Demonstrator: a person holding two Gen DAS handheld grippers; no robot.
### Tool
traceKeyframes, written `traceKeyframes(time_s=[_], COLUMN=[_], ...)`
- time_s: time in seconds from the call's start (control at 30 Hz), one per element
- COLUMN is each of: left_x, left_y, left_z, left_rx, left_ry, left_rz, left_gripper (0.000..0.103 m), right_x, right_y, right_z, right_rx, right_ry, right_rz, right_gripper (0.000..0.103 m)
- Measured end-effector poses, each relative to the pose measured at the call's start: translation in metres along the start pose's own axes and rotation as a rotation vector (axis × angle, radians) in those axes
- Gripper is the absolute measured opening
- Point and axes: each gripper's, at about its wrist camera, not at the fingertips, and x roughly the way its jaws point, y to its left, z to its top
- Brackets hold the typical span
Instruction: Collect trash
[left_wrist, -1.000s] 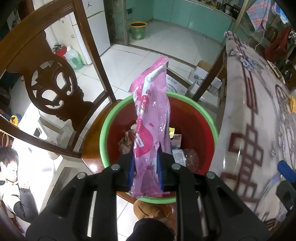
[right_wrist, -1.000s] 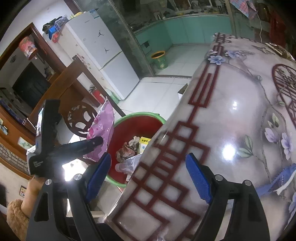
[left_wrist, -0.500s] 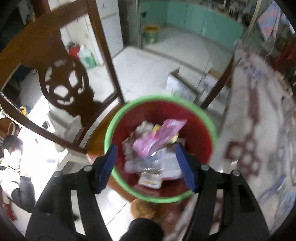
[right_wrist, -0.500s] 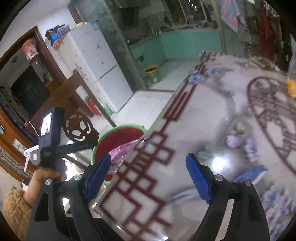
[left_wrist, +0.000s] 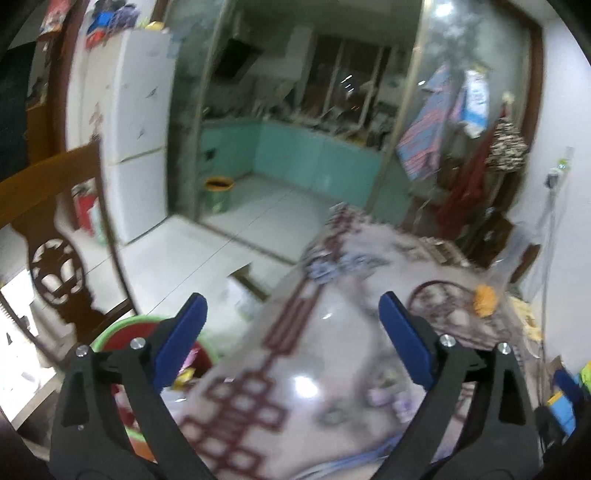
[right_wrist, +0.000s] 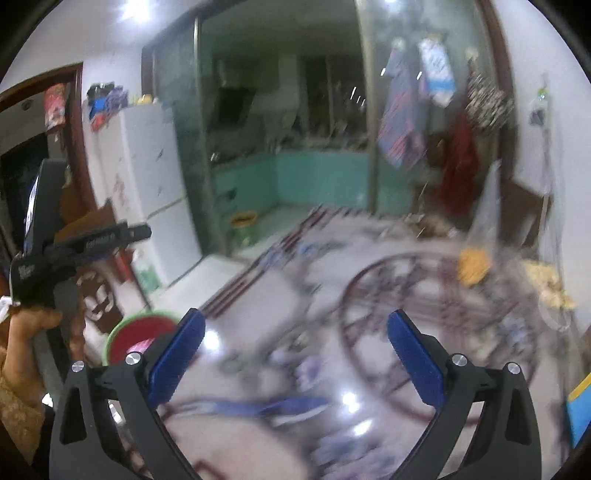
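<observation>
Blue-padded jaws of the left gripper (left_wrist: 291, 332) stand wide and are opening further, with nothing between them; they hang above the patterned worktop (left_wrist: 332, 369), a glossy surface with dark red fretwork and flowers. Low at the left, partly behind the left finger, sits the red bin with a green rim (left_wrist: 122, 328) on a wooden chair (left_wrist: 62, 280), just beside the worktop's edge. Wrappers lie inside it, among them a pink one (left_wrist: 190, 360) and a yellow scrap, though blur hides the detail.

The right gripper (right_wrist: 295, 339) is likewise spread wide, its jaws opening and empty, over the same worktop (right_wrist: 369, 369). From this view the bin (right_wrist: 140, 332) shows at lower left with something pink in it. A hand (right_wrist: 33, 332) holds the left gripper's black body (right_wrist: 85, 243) above and left of the bin.

An orange-yellow lump (right_wrist: 472, 266) lies on the worktop's far side, well apart from both grippers. A white fridge (left_wrist: 125, 122) stands beyond the chair.
</observation>
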Motion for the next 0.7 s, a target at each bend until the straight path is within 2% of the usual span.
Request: traceKeyframes(time_s=[0.13, 0.2, 0.27, 0.3, 0.33, 0.37, 0.53, 0.7], left_x=[0.002, 0.006, 0.01, 0.011, 0.012, 0.015, 0.02, 0.013], left_y=[-0.038, -0.05, -0.059, -0.063, -0.066, -0.071, -0.088, -0.112], left_z=[0.0, -0.001, -0.002, -0.003, -0.003, -0.003, -0.011, -0.02], left_rx=[0.054, 0.076, 0.103, 0.113, 0.125, 0.138, 0.13, 0.213], left_ry=[-0.026, -0.028, -0.034, -0.037, -0.041, -0.044, -0.045, -0.056], left_rz=[-0.049, -0.054, -0.048, -0.046, -0.044, -0.043, -0.094, -0.142], left_gripper=[0.094, 0.094, 0.094, 0.094, 0.094, 0.095, 0.098, 0.098], right_x=[-0.014, -0.012, -0.003, 0.003, 0.006, 0.008, 0.001, 0.01], right_y=[-0.027, -0.042, -0.057, -0.065, -0.07, -0.073, -0.071, -0.071], right_z=[0.009, 0.003, -0.003, -0.006, -0.006, -0.006, -0.009, -0.014], right_rx=[0.013, 0.052, 0.129, 0.166, 0.176, 0.18, 0.11, 0.098], right_ry=[-0.164, -0.221, -0.193, -0.129, -0.102, -0.102, -0.205, -0.163], right_rz=[-0.03, -0.082, -0.152, -0.169, -0.164, -0.162, -0.266, -0.279], right_gripper=[0.096, 0.096, 0.097, 0.097, 0.097, 0.096, 0.096, 0.096])
